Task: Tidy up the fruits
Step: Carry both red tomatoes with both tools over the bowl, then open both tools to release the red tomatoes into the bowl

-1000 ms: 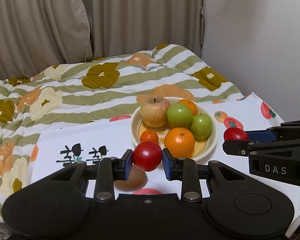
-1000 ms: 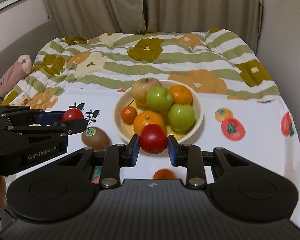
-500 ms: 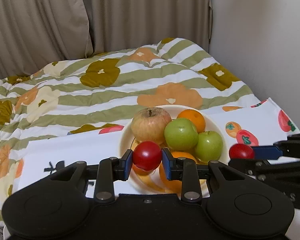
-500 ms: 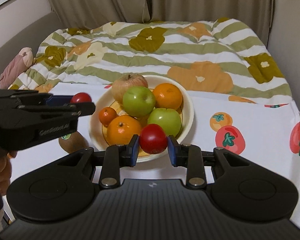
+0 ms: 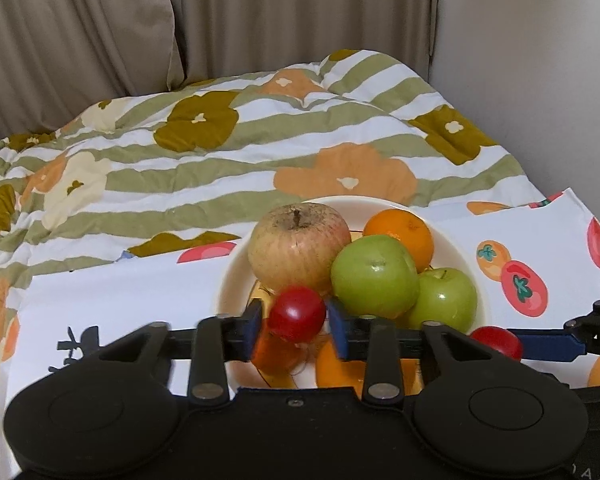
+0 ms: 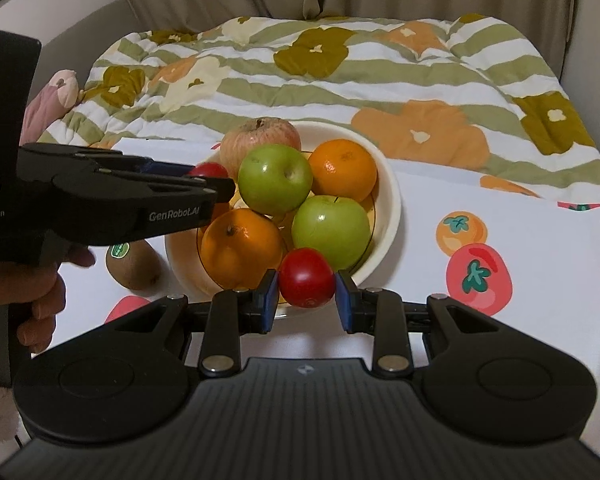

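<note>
A cream bowl holds a russet apple, two green apples, oranges and a small orange fruit. My left gripper is shut on a small red tomato over the bowl's left side; it also shows in the right wrist view. My right gripper is shut on another red tomato at the bowl's near rim, also visible in the left wrist view.
A brown kiwi lies on the fruit-print cloth left of the bowl. A striped floral quilt covers the bed behind. Curtains and a wall stand at the back and right. A hand holds the left gripper.
Both grippers have moved forward with their tomatoes. The left one is now over the bowl's left side; the right one has reached the bowl's near rim.
</note>
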A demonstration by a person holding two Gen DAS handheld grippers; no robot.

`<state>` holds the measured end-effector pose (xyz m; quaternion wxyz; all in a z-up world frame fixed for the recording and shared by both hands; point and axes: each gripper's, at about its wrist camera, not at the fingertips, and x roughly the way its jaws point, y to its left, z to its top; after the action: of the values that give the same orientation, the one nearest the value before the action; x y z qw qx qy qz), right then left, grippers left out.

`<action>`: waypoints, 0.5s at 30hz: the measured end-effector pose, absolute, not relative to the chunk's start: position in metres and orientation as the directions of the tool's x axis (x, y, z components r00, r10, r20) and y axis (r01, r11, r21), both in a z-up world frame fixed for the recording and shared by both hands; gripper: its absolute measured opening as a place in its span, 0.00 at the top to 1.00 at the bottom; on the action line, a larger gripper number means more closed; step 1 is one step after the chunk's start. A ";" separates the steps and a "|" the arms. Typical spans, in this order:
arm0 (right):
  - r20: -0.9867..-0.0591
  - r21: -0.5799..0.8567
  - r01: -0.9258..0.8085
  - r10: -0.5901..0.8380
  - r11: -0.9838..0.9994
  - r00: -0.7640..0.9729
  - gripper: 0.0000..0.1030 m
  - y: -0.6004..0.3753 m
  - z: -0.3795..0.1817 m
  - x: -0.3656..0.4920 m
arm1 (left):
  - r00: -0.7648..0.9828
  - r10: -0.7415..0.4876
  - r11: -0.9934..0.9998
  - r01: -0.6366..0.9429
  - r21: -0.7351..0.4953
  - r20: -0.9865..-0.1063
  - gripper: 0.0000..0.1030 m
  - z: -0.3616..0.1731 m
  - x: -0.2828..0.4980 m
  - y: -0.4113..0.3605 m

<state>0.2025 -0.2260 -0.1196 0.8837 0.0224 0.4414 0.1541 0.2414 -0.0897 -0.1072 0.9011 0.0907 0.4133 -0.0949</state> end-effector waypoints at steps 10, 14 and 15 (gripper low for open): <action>-0.780 0.166 -0.256 0.286 0.952 0.556 0.56 -0.228 -0.120 0.201 | 0.696 -0.061 0.972 0.204 0.117 -0.715 0.11 -0.082 0.216 -0.068; -0.779 0.164 -0.265 0.290 0.950 0.556 0.56 -0.223 -0.117 0.199 | 0.707 -0.055 0.979 0.178 0.101 -0.705 0.08 -0.075 0.199 -0.059; -0.779 0.162 -0.269 0.290 0.950 0.556 0.56 -0.222 -0.117 0.198 | 0.710 -0.053 0.980 0.171 0.099 -0.702 0.08 -0.073 0.195 -0.057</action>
<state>0.1980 -0.2218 -0.1167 0.8821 0.0122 0.4435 0.1584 0.1952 -0.0573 -0.0730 0.9213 0.0783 0.3760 -0.0608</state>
